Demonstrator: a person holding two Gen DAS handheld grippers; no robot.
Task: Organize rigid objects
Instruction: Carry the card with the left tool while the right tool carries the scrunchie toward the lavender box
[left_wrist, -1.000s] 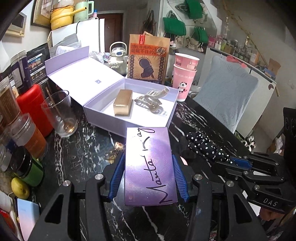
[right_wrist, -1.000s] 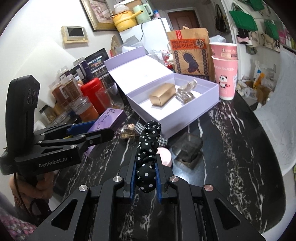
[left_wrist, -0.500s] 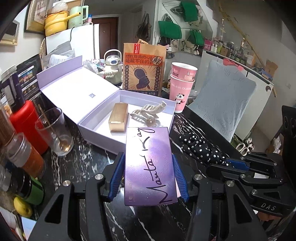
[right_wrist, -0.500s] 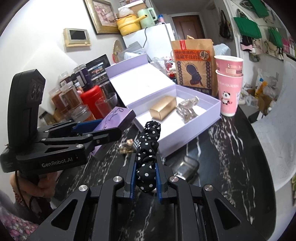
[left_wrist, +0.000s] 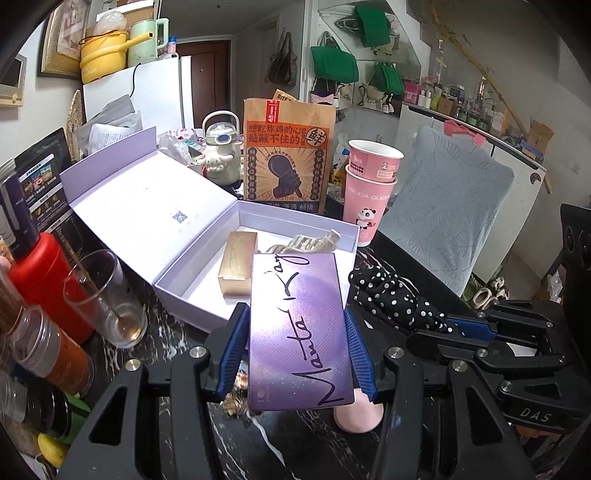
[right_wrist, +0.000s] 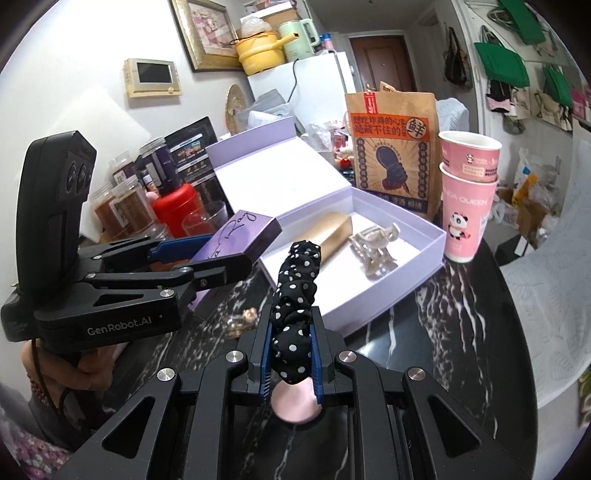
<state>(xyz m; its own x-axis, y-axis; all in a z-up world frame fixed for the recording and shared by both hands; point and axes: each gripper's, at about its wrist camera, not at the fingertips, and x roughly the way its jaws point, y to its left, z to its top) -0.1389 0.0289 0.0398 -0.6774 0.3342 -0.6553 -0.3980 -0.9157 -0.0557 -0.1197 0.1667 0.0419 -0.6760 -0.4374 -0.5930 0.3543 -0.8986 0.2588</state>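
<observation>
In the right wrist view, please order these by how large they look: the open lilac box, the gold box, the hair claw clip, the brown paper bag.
1. open lilac box
2. brown paper bag, farther back, so its true size is unsure
3. gold box
4. hair claw clip, looks close to the gold box; unsure

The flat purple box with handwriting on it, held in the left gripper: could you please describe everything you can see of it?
The flat purple rectangular box looks like glossy card, lilac to violet with a faint speckle, and carries black handwritten script running along its top face. It is closed and looks undamaged. The left gripper clamps it by its long sides between blue pads, holding it clear of the black marble table. In the right wrist view its far end reaches over the near corner of the open lavender gift box. Nothing else touches it.
</observation>
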